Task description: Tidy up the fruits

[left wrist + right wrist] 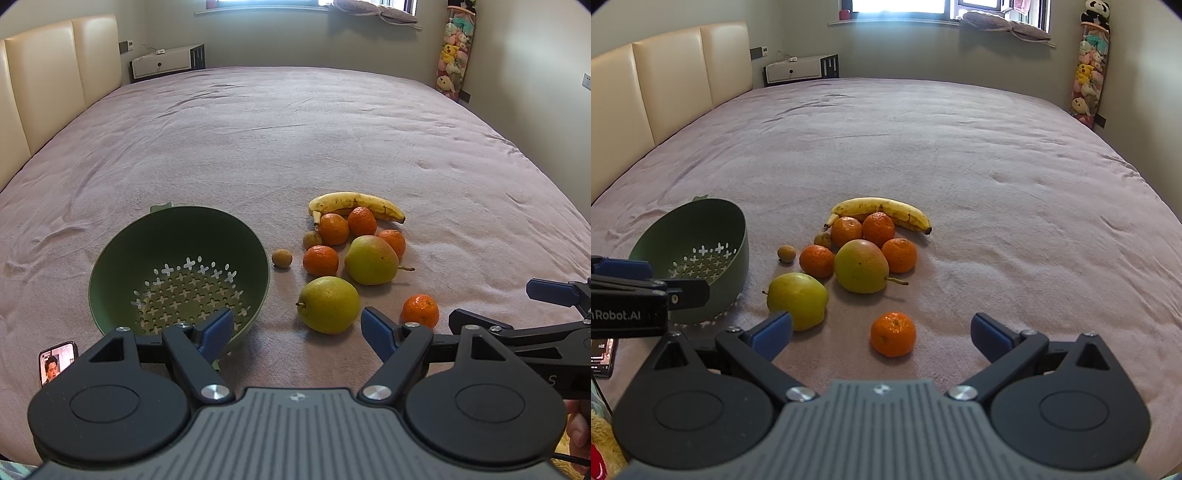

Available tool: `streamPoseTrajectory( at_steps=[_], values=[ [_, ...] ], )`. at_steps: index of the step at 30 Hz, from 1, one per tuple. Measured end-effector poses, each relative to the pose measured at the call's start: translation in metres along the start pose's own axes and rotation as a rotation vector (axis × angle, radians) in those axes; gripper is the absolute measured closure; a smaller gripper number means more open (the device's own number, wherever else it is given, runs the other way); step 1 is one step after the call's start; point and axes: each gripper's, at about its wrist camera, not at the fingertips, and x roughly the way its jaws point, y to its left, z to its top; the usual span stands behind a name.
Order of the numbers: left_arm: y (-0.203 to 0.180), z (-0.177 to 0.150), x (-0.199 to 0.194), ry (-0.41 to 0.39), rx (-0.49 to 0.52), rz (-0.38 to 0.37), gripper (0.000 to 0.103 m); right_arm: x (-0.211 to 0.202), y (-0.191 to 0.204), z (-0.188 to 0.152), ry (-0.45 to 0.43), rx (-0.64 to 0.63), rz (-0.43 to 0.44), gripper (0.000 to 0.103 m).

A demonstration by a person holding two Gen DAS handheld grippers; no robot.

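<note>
A green colander (110,266) (735,236) lies tilted on the bed, empty. To its right is a fruit pile: a banana (356,204) (886,210), several tangerines (320,260) (817,260), two yellow-green pears (328,304) (797,300) (371,260) (860,266) and two small brown fruits (282,258) (786,253). A lone tangerine (420,311) (893,334) lies nearest. My left gripper (297,332) is open and empty, just short of the near pear. My right gripper (882,336) is open and empty, with the lone tangerine between its fingers' line.
The pink bedspread (295,147) stretches far behind the fruit. A phone (57,362) lies at the near left beside the colander. A cream headboard (44,81) stands on the left; a nightstand (166,62) and a plush-toy rack (456,51) are beyond the bed.
</note>
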Motion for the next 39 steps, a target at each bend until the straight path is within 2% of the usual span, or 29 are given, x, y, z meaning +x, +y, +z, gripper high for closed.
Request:
streamPoseTrajectory(
  at_steps=[39],
  values=[
    [-0.0069,-0.0010,0.0003,0.005,-0.001,0.001,0.011,0.0094,0.0000,-0.0016,0.026,0.019,-0.021,0.004]
  ],
)
